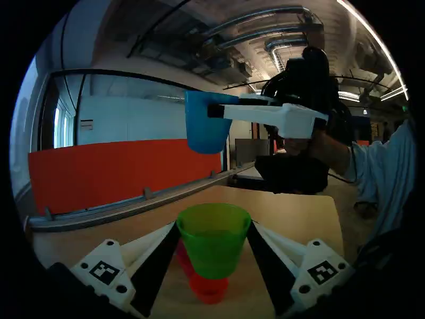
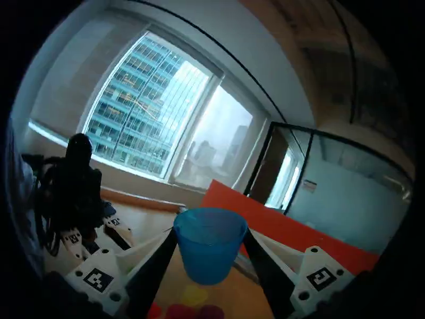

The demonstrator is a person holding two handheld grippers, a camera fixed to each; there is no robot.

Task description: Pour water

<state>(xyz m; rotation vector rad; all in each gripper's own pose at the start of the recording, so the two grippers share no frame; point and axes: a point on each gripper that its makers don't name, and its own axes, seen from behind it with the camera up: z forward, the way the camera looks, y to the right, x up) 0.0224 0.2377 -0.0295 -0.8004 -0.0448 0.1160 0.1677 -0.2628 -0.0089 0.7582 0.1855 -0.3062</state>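
— While your left hand-held gripper (image 1: 212, 228) keeps the green cup (image 1: 213, 250) low, why carry the blue cup (image 2: 209, 250) so high?

— I want height for the pour. My left fingers are clamped on the green cup's sides, holding it low over the desk (image 1: 297, 212) as the receiver. A red cup (image 1: 210, 291) sits just beneath it; I can't tell whether they touch.

— And the other side?

— My right hand-held gripper (image 2: 210, 236) is clamped on the blue cup, raised above and beyond the green one, so I judge the water would fall into it.

— Which way does it point?

— Mouth up, long axis vertical, not yet tipped. The green cup stands the same way. I can't see whether the blue one holds water.
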